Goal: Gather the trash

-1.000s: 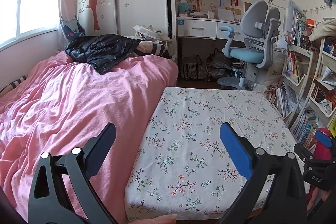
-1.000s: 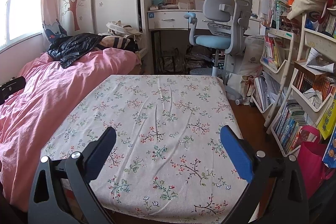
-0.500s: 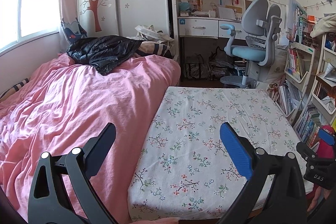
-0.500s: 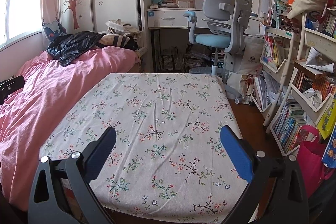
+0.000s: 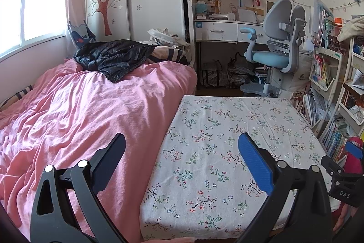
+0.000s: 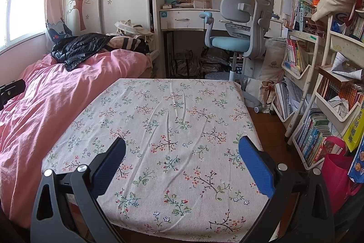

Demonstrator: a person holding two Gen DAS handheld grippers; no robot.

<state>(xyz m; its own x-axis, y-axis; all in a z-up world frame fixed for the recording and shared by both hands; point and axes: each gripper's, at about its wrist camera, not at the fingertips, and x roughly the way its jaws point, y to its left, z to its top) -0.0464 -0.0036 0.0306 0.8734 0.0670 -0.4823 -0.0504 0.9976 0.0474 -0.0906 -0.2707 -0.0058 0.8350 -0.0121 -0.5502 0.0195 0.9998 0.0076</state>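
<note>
In the left wrist view, the left gripper (image 5: 182, 157) is held wide apart with nothing between its fingers, above the seam between the pink bed (image 5: 75, 120) and the floral-covered desk (image 5: 229, 142). A black plastic bag (image 5: 111, 57) is seen far ahead on the bed. In the right wrist view, the right gripper (image 6: 182, 158) is likewise spread wide and empty over the desk (image 6: 173, 120); crumpled paper (image 6: 340, 105) is seen in a shelf tray well to its right.
</note>
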